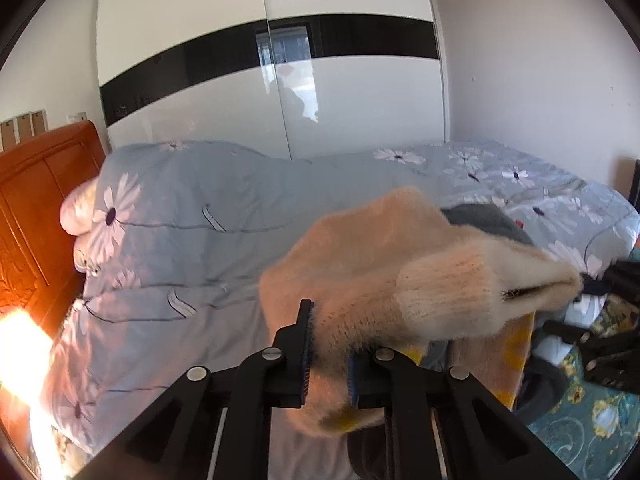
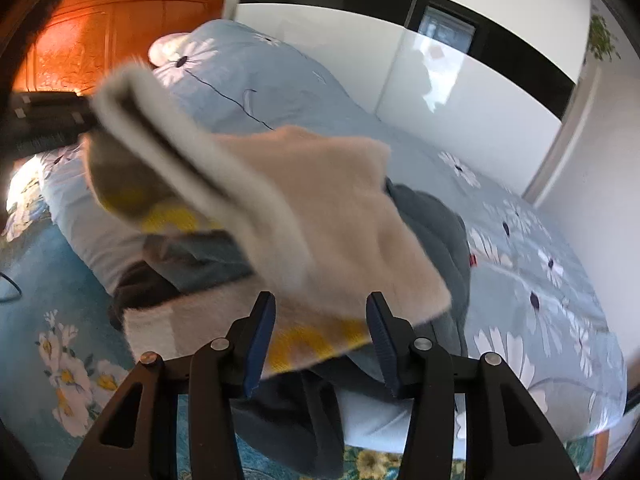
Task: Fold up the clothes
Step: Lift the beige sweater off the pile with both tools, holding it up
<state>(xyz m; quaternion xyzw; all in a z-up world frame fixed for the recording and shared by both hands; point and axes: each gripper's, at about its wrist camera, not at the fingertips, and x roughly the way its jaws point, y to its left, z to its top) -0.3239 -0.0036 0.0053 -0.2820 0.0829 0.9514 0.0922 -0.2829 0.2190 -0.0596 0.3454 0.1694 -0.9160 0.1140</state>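
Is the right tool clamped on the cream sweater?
No; the right tool stands open, its pads clear of the cream sweater.

A home bedroom. A bed point(image 1: 240, 216) fills the room under a grey-blue daisy-print duvet point(image 1: 192, 184), with an orange wooden headboard point(image 1: 36, 200) at its head. Behind the bed stands a glossy white wardrobe point(image 1: 272, 92) with a black band; a teal floral sheet point(image 2: 48, 280) lies beside the duvet.

Fuzzy cream sweater point(image 1: 360, 264), lifted, draped
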